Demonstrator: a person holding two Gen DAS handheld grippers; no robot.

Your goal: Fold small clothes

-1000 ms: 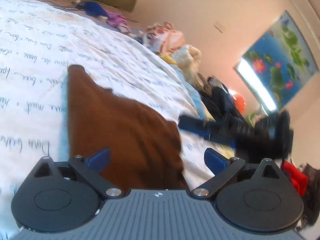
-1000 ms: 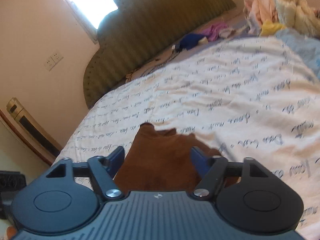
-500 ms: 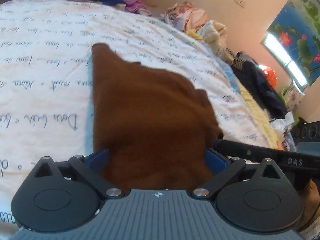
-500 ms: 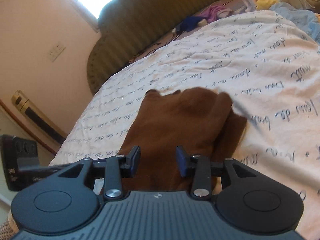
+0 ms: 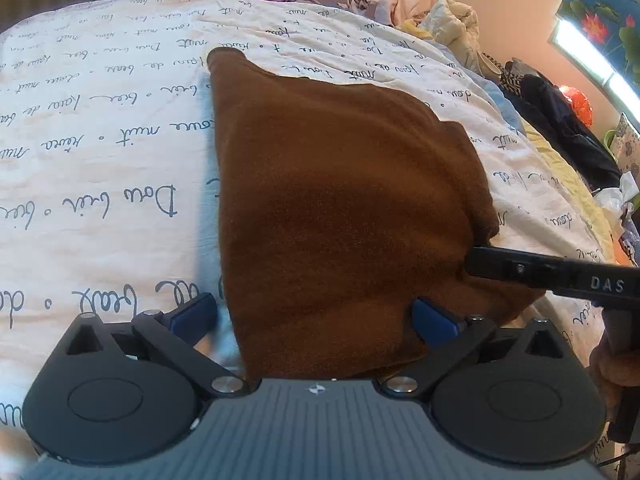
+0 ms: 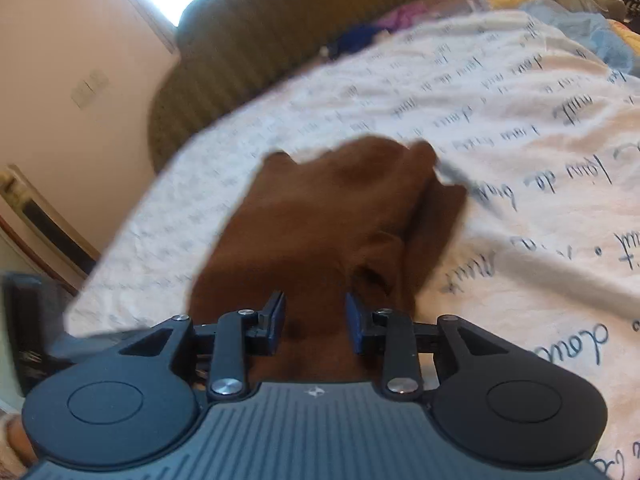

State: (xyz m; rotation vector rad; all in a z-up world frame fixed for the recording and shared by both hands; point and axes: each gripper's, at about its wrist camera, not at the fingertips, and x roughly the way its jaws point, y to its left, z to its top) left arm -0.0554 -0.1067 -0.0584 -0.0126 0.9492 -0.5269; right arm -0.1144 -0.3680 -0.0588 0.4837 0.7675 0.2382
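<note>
A brown garment point(image 5: 340, 200) lies on the white bedsheet point(image 5: 100, 140) printed with blue script. My left gripper point(image 5: 316, 316) is open wide, its blue pads on either side of the garment's near edge. In the left wrist view the right gripper point(image 5: 472, 260) reaches in from the right onto the garment's right corner. In the right wrist view my right gripper point(image 6: 316, 320) has its jaws partly closed around a raised bunch of the brown garment point(image 6: 320, 220). The view is blurred by motion.
A pile of loose clothes point(image 5: 420, 4) lies at the far side of the bed. Dark clothes point(image 5: 560, 120) lie off the right edge. A green headboard point(image 6: 260, 40) stands behind the bed. A wall heater point(image 6: 36, 216) is at the left.
My right gripper has narrowed from wide open to partly closed around the garment's corner. My left gripper has moved in close over the garment's near edge and stays open.
</note>
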